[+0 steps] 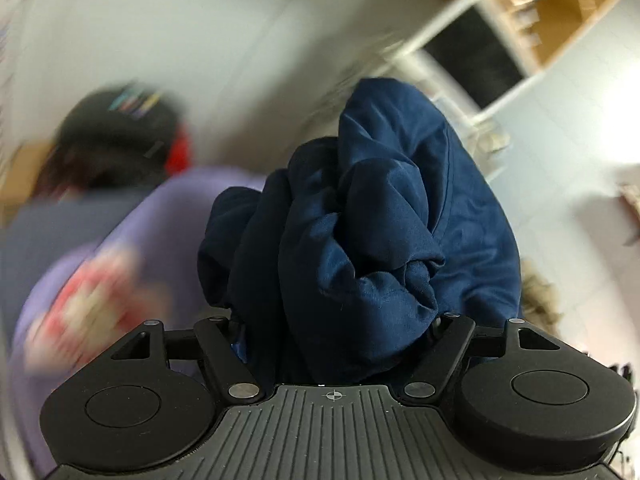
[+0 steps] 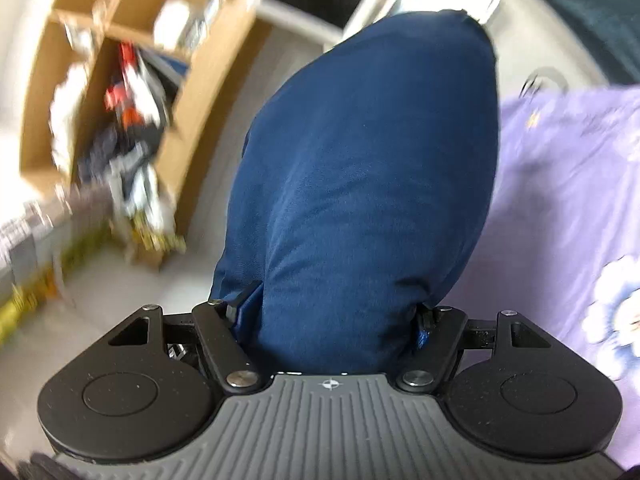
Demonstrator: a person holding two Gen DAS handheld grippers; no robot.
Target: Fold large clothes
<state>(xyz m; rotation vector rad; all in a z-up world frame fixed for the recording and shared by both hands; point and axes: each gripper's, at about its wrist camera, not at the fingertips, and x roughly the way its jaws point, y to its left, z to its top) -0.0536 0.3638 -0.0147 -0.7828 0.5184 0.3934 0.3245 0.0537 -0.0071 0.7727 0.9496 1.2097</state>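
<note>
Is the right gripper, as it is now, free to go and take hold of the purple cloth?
Probably not: the right gripper is filled with navy garment, which also hides its fingers. The purple cloth lies beside it, unobstructed.

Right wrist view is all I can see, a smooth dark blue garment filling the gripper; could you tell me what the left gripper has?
Observer: The left gripper has the dark blue fabric garment bunched between its fingers, heavily creased.
Operator: Thank you. Is anyone visible beyond it?
Observer: Yes, a blurred person in a lilac top and a black cap.
Operator: Any furniture there?
Observer: A wooden shelf unit at the upper right.
</note>
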